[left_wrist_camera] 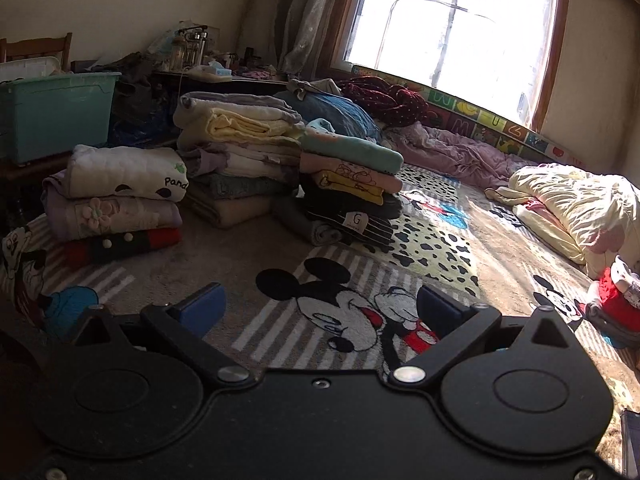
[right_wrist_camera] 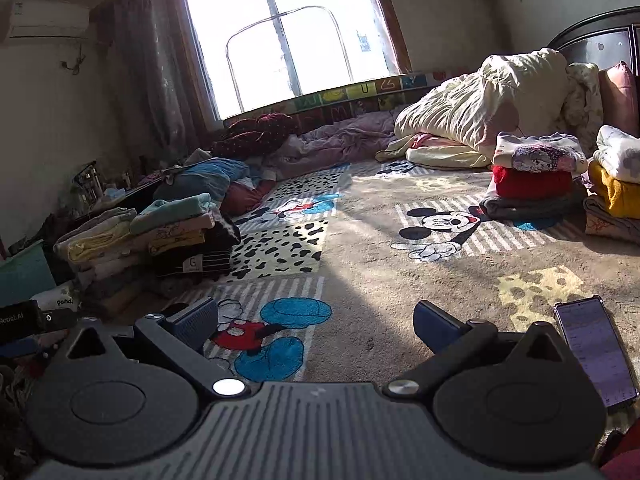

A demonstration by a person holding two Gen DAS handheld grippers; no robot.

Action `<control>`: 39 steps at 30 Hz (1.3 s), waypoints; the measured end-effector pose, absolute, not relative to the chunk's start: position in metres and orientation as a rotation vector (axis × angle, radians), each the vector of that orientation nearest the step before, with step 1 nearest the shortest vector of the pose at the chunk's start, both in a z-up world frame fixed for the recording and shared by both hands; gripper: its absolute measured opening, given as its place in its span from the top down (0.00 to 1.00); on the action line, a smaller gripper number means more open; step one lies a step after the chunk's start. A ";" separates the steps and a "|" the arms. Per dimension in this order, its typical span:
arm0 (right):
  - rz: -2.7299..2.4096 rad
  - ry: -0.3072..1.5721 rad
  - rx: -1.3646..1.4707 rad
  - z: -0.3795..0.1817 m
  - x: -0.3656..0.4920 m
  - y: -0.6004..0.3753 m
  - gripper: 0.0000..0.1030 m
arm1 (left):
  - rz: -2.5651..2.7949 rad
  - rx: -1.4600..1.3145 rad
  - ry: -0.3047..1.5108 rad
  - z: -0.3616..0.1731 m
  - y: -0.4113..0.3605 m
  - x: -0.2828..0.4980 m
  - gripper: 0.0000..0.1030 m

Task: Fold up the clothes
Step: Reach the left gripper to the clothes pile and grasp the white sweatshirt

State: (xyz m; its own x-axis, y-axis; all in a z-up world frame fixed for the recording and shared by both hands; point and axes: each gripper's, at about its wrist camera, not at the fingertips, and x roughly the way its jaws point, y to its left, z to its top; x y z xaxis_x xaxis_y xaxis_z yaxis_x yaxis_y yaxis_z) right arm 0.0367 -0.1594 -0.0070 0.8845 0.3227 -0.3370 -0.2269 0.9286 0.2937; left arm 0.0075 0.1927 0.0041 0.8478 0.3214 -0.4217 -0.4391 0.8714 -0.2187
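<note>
My left gripper (left_wrist_camera: 320, 308) and right gripper (right_wrist_camera: 316, 320) hover with jaws wide, both empty, above the cartoon-mouse printed plush blanket (left_wrist_camera: 420, 240). Folded clothes stacks (left_wrist_camera: 348, 184) rest on it, beside a teal plastic storage bin (left_wrist_camera: 56, 116), contents hidden. A bright wood-framed window (left_wrist_camera: 452, 20) lies beyond.

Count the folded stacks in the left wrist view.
4: panda stack at left, tall blanket stack behind it, G-label stack in the centre, red stack at the right edge. Others may be hidden.

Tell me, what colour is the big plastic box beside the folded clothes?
The plastic box is teal green, seen best in the left wrist view.
</note>
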 end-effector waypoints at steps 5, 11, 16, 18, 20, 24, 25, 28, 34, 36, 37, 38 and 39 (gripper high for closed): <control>0.361 0.425 0.256 -0.010 0.065 -0.138 0.00 | 0.511 -0.279 0.388 0.006 0.256 0.015 0.00; 0.384 0.517 0.255 -0.014 0.101 -0.108 0.00 | 0.640 -0.278 0.357 0.009 0.322 0.024 0.00; 0.423 0.546 0.280 -0.019 0.123 -0.087 0.00 | 0.690 -0.288 0.341 0.008 0.369 0.032 0.01; 0.440 0.560 0.279 -0.021 0.130 -0.076 0.00 | 0.693 -0.286 0.336 0.008 0.383 0.037 0.01; 0.450 0.571 0.269 -0.024 0.135 -0.068 0.00 | 0.715 -0.281 0.340 0.006 0.397 0.044 0.01; 0.465 0.599 0.258 -0.032 0.143 -0.057 0.00 | 0.773 -0.278 0.349 0.001 0.427 0.056 0.08; 0.468 0.607 0.257 -0.035 0.145 -0.055 0.00 | 0.784 -0.277 0.349 0.000 0.433 0.058 0.14; 0.471 0.644 0.246 -0.045 0.149 -0.050 0.00 | 0.811 -0.258 0.386 -0.007 0.453 0.070 0.25; 0.480 0.686 0.241 -0.059 0.147 -0.045 0.00 | 0.808 -0.262 0.479 -0.024 0.471 0.081 0.50; 0.482 0.692 0.238 -0.061 0.143 -0.045 0.00 | 0.814 -0.209 0.472 -0.021 0.465 0.079 0.73; 0.483 0.692 0.235 -0.060 0.140 -0.046 0.00 | 0.807 -0.190 0.460 -0.018 0.460 0.076 0.82; 0.484 0.693 0.232 -0.060 0.138 -0.046 0.00 | 0.799 -0.173 0.448 -0.014 0.456 0.074 0.85; 0.484 0.692 0.232 -0.059 0.136 -0.048 0.00 | 0.781 -0.160 0.442 -0.011 0.451 0.073 0.86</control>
State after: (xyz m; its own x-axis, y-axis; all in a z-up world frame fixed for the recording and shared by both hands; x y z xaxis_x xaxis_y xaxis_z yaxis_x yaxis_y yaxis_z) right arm 0.1357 -0.0476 -0.0595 0.6658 0.5000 -0.5538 -0.3494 0.8648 0.3607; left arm 0.0729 0.4514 -0.0108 0.6242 0.6446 -0.4414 -0.7106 0.7032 0.0220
